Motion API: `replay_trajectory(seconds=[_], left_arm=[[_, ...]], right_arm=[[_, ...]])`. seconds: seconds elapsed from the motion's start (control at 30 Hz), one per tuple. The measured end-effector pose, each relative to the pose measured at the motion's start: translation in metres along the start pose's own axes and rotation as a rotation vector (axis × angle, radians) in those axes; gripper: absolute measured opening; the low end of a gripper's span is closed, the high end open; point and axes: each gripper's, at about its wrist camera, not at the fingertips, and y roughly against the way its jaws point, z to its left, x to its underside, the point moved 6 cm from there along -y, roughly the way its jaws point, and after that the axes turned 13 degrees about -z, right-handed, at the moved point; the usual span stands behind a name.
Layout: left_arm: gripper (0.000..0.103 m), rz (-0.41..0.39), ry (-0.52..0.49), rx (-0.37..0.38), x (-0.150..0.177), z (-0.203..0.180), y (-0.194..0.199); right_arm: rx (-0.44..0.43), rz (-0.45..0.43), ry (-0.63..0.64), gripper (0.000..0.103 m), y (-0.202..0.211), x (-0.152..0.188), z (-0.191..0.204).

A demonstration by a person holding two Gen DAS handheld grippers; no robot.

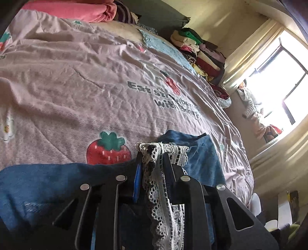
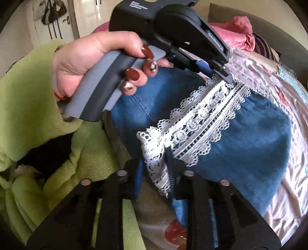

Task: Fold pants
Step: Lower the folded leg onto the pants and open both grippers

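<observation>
1. The pants [image 2: 250,146] are blue denim with a white lace band [image 2: 202,123] along one edge. They lie on the bed [image 1: 77,80], at its near side, bunched rather than spread flat.
2. The left tool [image 1: 152,153] is clamped on the lace band; lace bunches between its fingers and hangs down over them.
3. The right tool [image 2: 154,159] grips the other end of the same band, with lace squeezed between its fingers. In the right wrist view the left tool [image 2: 227,77] shows from outside, held by a hand [image 2: 86,57] in a green sleeve [image 2: 25,92], its tip on the far end of the band.
4. My judgement: the fold is at an early stage. Both ends of the lace edge are secured, but no clean crease or stacked layers show. Lifting, straightening, and folding the cloth over itself is still left.
5. The bed carries a pinkish cover [image 1: 57,105] printed with strawberries [image 1: 107,152] and dark lettering; it is creased but mostly bare beyond the pants.
6. At the bed's far end lie a pink blanket [image 1: 77,9] and a striped item [image 1: 125,13].
7. A stack of folded clothes [image 1: 202,52] sits along the far side by the wall.
8. A bright window [image 1: 279,77] with pale curtains lights the room. A door [image 2: 86,11] shows behind the hand.
</observation>
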Motion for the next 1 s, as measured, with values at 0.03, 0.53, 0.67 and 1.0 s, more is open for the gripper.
replay_trajectory(seconds=[0.03, 0.53, 0.67, 1.0], left_arm=[[0.022, 0.003, -0.006, -0.009, 0.001, 0.002, -0.003], [0.068, -0.109, -0.218, -0.092, 0.012, -0.032, 0.071], [0.067, -0.079, -0.307, -0.046, 0.042, -0.06, 0.082], [0.057, 0.088, -0.403, -0.105, 0.118, -0.045, 0.063]], right_arm=[[-0.007, -0.012, -0.006, 0.025, 0.005, -0.002, 0.001], [0.178, -0.125, -0.161, 0.047, 0.082, 0.006, -0.065], [0.171, -0.064, -0.161, 0.047, 0.069, 0.024, -0.066], [0.213, 0.035, -0.222, 0.045, 0.056, 0.065, -0.083]])
